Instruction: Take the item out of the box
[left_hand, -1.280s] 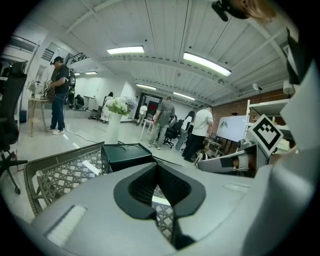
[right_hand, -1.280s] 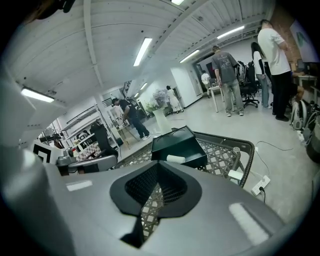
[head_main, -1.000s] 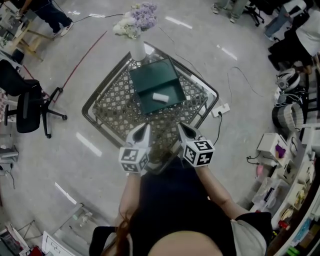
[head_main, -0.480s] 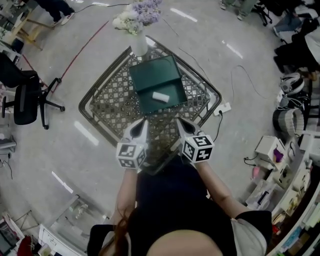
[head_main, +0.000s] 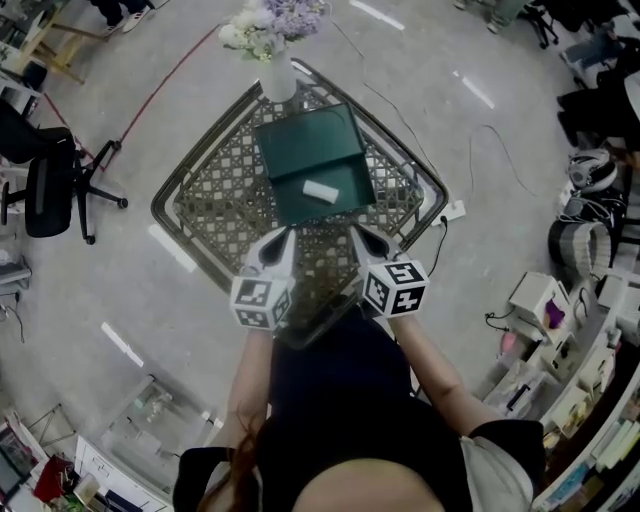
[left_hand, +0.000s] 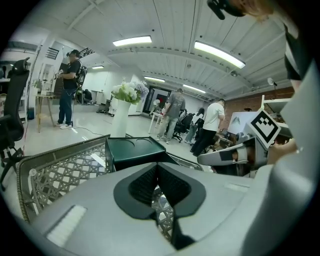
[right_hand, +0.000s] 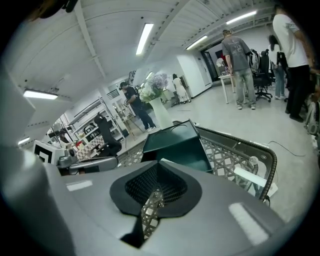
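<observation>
lying in the lower half of the open green box (head_main: 305, 135), a small white item (head_main: 321, 192) was seen near the middle of the lattice tabletop (head_main: 215, 200). the box's raised lid was turned toward 12 o'clock, where a white vase (head_main: 277, 78) of pale flowers (head_main: 270, 22) was set just beyond it at the tabletop's far corner. the left gripper (head_main: 283, 238) was held over the near part of the tabletop at about 7 o'clock from the box, and the right gripper (head_main: 360, 236) at about 5 o'clock, both pointed toward the box and kept apart from it. the left fingers (left_hand: 140, 185) were pressed together at their tips with nothing between them; the right fingers (right_hand: 172, 187) were likewise closed and empty. a black office chair (head_main: 50, 190) was left on the floor at 9 o'clock, well apart from the tabletop.
</observation>
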